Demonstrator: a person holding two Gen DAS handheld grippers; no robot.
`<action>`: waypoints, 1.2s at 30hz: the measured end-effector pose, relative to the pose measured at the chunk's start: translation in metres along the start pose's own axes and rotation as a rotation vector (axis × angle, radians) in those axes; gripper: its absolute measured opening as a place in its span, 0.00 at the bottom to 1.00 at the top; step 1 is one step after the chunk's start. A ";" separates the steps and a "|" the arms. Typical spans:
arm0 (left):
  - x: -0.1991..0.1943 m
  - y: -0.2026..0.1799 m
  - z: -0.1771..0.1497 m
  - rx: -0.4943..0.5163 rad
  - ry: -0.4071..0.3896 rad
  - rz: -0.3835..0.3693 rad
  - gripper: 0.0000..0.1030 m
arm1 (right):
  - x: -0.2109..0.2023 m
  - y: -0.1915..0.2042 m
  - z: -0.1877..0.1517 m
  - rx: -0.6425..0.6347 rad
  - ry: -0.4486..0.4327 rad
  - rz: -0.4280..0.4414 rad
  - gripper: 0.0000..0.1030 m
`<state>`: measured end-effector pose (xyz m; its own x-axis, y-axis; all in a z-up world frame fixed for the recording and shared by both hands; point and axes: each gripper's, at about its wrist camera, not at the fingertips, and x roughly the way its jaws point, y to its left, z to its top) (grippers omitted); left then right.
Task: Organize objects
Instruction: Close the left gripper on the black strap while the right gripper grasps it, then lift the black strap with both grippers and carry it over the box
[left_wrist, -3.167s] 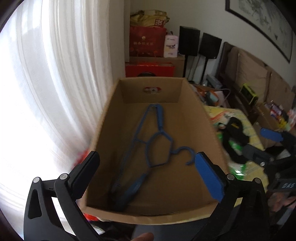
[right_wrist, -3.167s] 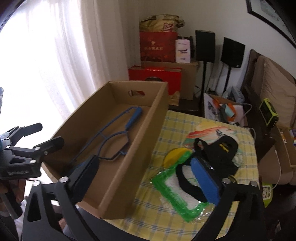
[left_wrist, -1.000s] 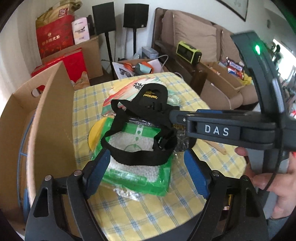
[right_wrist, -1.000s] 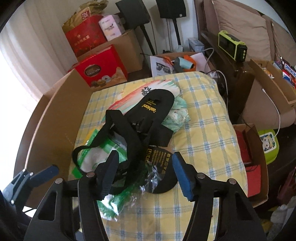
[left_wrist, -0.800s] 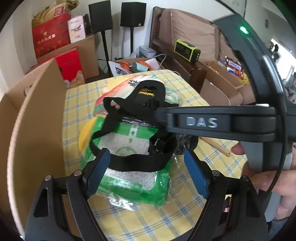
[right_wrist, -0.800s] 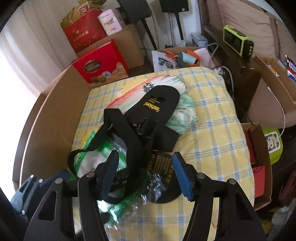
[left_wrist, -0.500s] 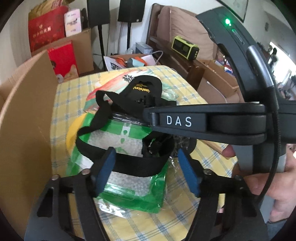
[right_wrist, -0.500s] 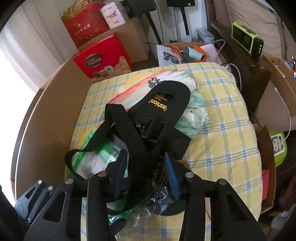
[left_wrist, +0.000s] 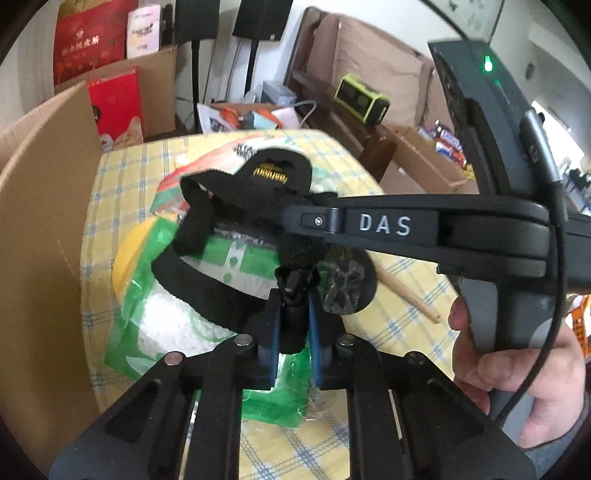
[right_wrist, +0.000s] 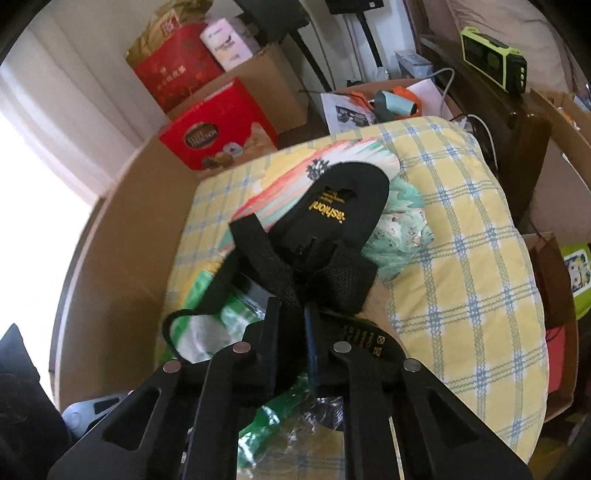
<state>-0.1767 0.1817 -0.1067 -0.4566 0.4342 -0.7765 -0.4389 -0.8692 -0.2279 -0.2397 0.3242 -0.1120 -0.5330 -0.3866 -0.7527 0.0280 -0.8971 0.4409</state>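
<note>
Black sandal (left_wrist: 273, 184) straps were clenched by both the left claw (left_wrist: 291, 332) and the right claw (right_wrist: 291, 332); only the left view showed a hand (left_wrist: 517, 373).

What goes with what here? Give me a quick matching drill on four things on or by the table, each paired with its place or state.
Things:
1. black strap
2. green bag
3. wooden stick
4. cardboard box

Places or states:
A. lies on the yellow checked cloth, beside the right gripper
B. stands along the table's left edge in the left wrist view
C. clamped in the left gripper
D. lies flat under the strap's loop

Pairs: 1-C, 2-D, 3-A, 4-B
</note>
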 end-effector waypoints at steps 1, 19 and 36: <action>-0.005 -0.001 0.001 0.003 -0.010 0.000 0.11 | -0.005 0.002 0.001 0.001 -0.008 0.011 0.09; -0.131 -0.008 0.040 0.054 -0.221 -0.009 0.09 | -0.103 0.093 0.024 -0.141 -0.191 0.094 0.09; -0.231 0.005 0.055 0.066 -0.374 0.034 0.09 | -0.158 0.183 0.034 -0.282 -0.271 0.130 0.09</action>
<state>-0.1162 0.0906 0.1039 -0.7171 0.4727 -0.5122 -0.4619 -0.8726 -0.1586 -0.1797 0.2285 0.1041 -0.7119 -0.4638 -0.5273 0.3200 -0.8826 0.3443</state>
